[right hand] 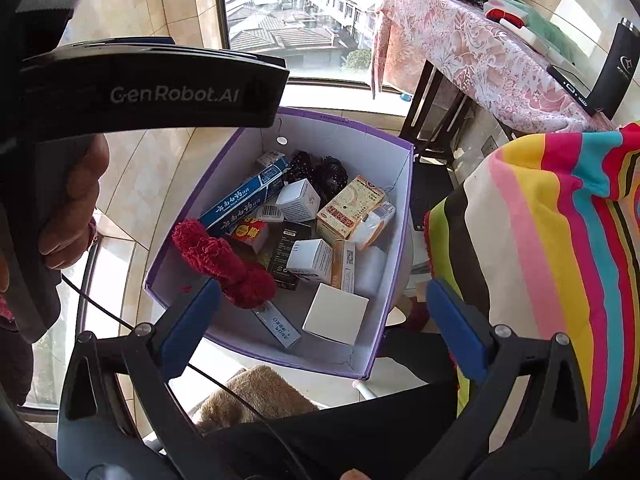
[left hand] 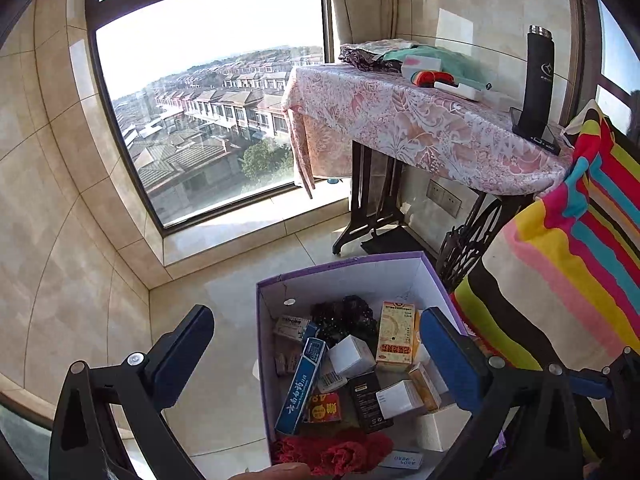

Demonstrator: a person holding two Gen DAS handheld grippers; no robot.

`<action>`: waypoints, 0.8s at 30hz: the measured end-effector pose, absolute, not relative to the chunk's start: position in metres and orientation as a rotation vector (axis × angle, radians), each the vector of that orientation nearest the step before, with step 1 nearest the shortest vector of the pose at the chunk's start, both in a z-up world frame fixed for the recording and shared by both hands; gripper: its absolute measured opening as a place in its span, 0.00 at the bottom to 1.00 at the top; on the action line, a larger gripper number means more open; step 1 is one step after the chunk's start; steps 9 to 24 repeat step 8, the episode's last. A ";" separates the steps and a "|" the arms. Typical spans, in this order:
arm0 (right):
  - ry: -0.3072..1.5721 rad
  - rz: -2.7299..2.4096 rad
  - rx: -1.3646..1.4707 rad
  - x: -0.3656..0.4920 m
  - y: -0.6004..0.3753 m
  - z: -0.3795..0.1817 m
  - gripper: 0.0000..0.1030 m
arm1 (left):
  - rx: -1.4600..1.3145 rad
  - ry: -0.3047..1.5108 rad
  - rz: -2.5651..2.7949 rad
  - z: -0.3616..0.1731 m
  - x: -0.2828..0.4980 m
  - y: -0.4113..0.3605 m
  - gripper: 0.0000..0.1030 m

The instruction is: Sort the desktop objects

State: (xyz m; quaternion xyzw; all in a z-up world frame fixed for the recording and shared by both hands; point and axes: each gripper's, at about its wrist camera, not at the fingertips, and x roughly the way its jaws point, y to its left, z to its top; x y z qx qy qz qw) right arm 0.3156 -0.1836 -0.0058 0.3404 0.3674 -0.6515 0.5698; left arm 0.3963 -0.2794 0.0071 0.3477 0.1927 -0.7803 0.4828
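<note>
White lettering, "GenRobot.AI", runs along the left gripper's black body (right hand: 152,92) up and left of the right gripper (right hand: 324,312), whose jaws gape empty over a purple-edged box (right hand: 402,216). Just inside its left finger lies a red knitted piece (right hand: 224,260). Ahead of the jaws the box holds a blue carton with white Chinese characters (right hand: 244,200), a yellow medicine box (right hand: 348,208) and white cartons (right hand: 336,320). Beyond the right finger hangs striped cloth (right hand: 560,260). The left gripper (left hand: 316,348) is spread wide, empty, above the same box.
</note>
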 end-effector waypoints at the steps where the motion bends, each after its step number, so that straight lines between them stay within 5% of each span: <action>1: 0.868 -1.537 0.800 0.315 -0.184 -0.007 0.99 | 0.863 0.490 -1.902 0.003 0.395 -0.284 1.00; 24: 0.885 -1.552 0.815 0.311 -0.185 -0.012 0.99 | 0.888 0.595 -1.898 -0.018 0.392 -0.296 1.00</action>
